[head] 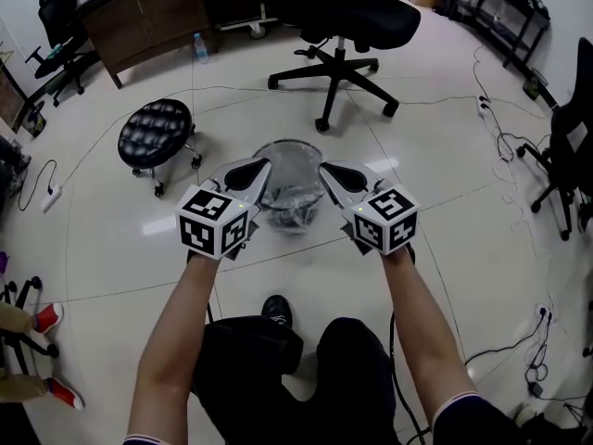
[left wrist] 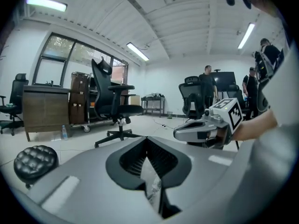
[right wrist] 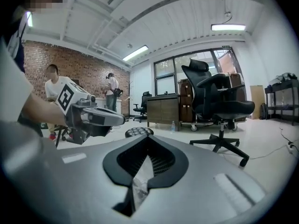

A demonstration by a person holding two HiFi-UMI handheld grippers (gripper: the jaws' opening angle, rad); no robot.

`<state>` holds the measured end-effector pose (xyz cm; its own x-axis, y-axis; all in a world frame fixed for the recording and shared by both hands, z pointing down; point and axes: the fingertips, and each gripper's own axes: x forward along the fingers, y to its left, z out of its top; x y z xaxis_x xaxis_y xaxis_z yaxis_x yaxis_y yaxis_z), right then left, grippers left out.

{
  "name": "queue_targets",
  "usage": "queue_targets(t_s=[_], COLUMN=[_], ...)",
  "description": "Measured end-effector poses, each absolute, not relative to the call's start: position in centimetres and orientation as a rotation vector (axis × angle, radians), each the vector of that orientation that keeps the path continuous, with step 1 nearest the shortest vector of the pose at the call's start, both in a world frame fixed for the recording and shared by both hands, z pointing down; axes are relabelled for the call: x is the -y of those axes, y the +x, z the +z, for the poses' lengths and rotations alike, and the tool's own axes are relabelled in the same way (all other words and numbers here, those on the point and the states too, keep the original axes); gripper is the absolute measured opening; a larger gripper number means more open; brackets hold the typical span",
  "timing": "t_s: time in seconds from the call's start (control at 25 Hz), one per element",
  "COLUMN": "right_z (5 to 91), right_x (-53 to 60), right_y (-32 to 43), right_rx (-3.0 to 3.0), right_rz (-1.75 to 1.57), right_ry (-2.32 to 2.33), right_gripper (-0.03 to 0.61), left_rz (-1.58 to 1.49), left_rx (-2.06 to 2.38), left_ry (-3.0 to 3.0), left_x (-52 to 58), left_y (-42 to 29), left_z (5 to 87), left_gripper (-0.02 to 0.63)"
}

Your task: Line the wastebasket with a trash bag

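Note:
A clear trash bag hangs stretched between my two grippers, above the floor in front of my knees. The round grey wastebasket stands on the floor right behind it, and the two blend in the head view. My left gripper is shut on the bag's left edge, with thin film showing in its closed jaws. On the bag's right edge my right gripper is shut too, with film between its pads. Each gripper view shows the other gripper alongside: the right gripper and the left gripper.
A black tufted stool stands to the left and a black office chair behind the basket. Cables trail over the floor at the right, near another chair. A wooden cabinet and a water bottle are at the back left. People stand in the background.

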<state>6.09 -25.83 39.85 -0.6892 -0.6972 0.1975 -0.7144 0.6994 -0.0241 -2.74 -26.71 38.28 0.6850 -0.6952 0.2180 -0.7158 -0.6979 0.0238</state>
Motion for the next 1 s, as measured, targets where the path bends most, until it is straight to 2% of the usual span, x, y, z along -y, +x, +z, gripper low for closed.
queue_targets(t_s=[1.0], right_z=[39.0], right_x=[23.5], right_y=[5.2], right_rx=[2.760], right_rz=[0.115], right_ry=[1.095], right_gripper=[0.002], left_rz=[0.240], left_rx=[1.184], left_ry=[2.848], left_x=[24.4], left_y=[-2.1], left_z=[37.5], left_gripper=[0.012])
